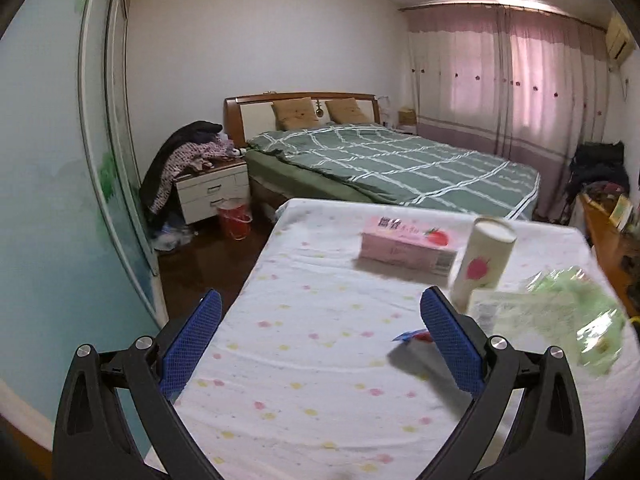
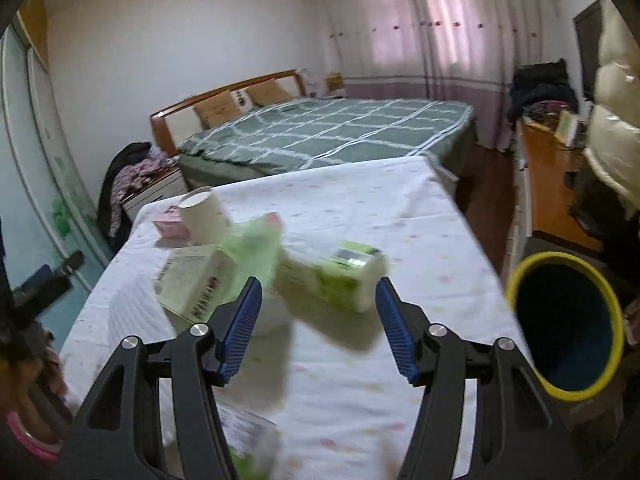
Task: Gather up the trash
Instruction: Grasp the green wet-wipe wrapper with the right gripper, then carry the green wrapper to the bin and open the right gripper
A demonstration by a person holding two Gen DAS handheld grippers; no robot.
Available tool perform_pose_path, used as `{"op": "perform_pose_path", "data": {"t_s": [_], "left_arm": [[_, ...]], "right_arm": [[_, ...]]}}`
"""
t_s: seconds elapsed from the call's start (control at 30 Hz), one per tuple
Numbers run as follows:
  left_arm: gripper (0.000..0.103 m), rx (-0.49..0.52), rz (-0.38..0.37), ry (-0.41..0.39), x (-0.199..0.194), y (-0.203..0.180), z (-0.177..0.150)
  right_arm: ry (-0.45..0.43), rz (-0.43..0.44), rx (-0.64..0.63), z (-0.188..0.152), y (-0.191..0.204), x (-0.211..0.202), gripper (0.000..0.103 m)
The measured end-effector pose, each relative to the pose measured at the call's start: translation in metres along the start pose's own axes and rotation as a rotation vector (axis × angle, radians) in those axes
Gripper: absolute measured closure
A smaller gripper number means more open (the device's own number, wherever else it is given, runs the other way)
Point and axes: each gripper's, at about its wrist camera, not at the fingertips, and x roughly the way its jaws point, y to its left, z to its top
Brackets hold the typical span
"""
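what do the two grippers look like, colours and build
Both match: the left gripper and right gripper have glossy black plastic arms with triangular cut-outs and round silver pivot bolts, ending in blue fingers whose pads are textured, ribbed on the right. No cables show.

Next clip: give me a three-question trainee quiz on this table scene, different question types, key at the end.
1. True or false: the right tongs hold the green-labelled bottle.
2. Which item stands upright beside the pink box? A) white cylinder tube B) glass jar C) mug
3. Fill in: the bin with the yellow rim sits off the table's ____ edge in the right wrist view.

Key: 1 false, both tongs are open and empty, left tongs too. 2 A. 3 right.
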Motion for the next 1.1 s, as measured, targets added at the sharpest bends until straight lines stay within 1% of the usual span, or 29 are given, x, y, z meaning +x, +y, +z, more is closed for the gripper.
{"op": "perform_pose_path", "data": {"t_s": [0.13,0.23,0.33,0.4,0.47,0.53,0.6,0.63,0.73,0.83,1.1], "left_arm": [[0.005,0.03,-0.02,0.004,0.006,-0.003,-0.009],[0.005,0.037,-0.007,-0.005,0.008,-0.006,-0.009],[0.005,0.013,-0.011,0.013,0.011,-0.003,-0.009],[0.005,-0.01,-0.009,0.024,0.014,0.002,-0.008],[0.005,-0.048,-0.025,0.041,0.016,0.009,-0.008],[0.005,-0.072,-0.038,0.055,0.018,0.013,-0.008],[0.005,-0.086,-0.045,0.062,0.02,0.014,-0.009],[0.005,-0.087,-0.046,0.062,0.02,0.014,-0.01],[0.005,-0.079,-0.048,0.063,0.018,0.011,-0.009],[0.005,-0.071,-0.051,0.063,0.018,0.009,-0.01],[0.005,-0.078,-0.052,0.061,0.018,0.008,-0.009]], "right_arm": [[0.034,0.021,-0.02,0.011,0.016,0.022,0.052],[0.064,0.006,-0.037,0.016,0.025,0.041,0.06],[0.098,-0.001,-0.035,0.017,0.03,0.056,0.06],[0.137,0.02,-0.006,0.019,0.028,0.069,0.06],[0.156,0.029,0.004,0.019,0.027,0.075,0.07],[0.171,0.036,-0.01,0.018,0.03,0.08,0.086],[0.178,0.046,-0.02,0.017,0.036,0.082,0.091],[0.172,0.043,-0.028,0.016,0.038,0.081,0.095],[0.155,0.05,-0.028,0.019,0.04,0.077,0.1],[0.132,0.068,-0.026,0.025,0.042,0.069,0.102],[0.029,0.085,-0.029,0.048,0.046,0.036,0.102]]}}
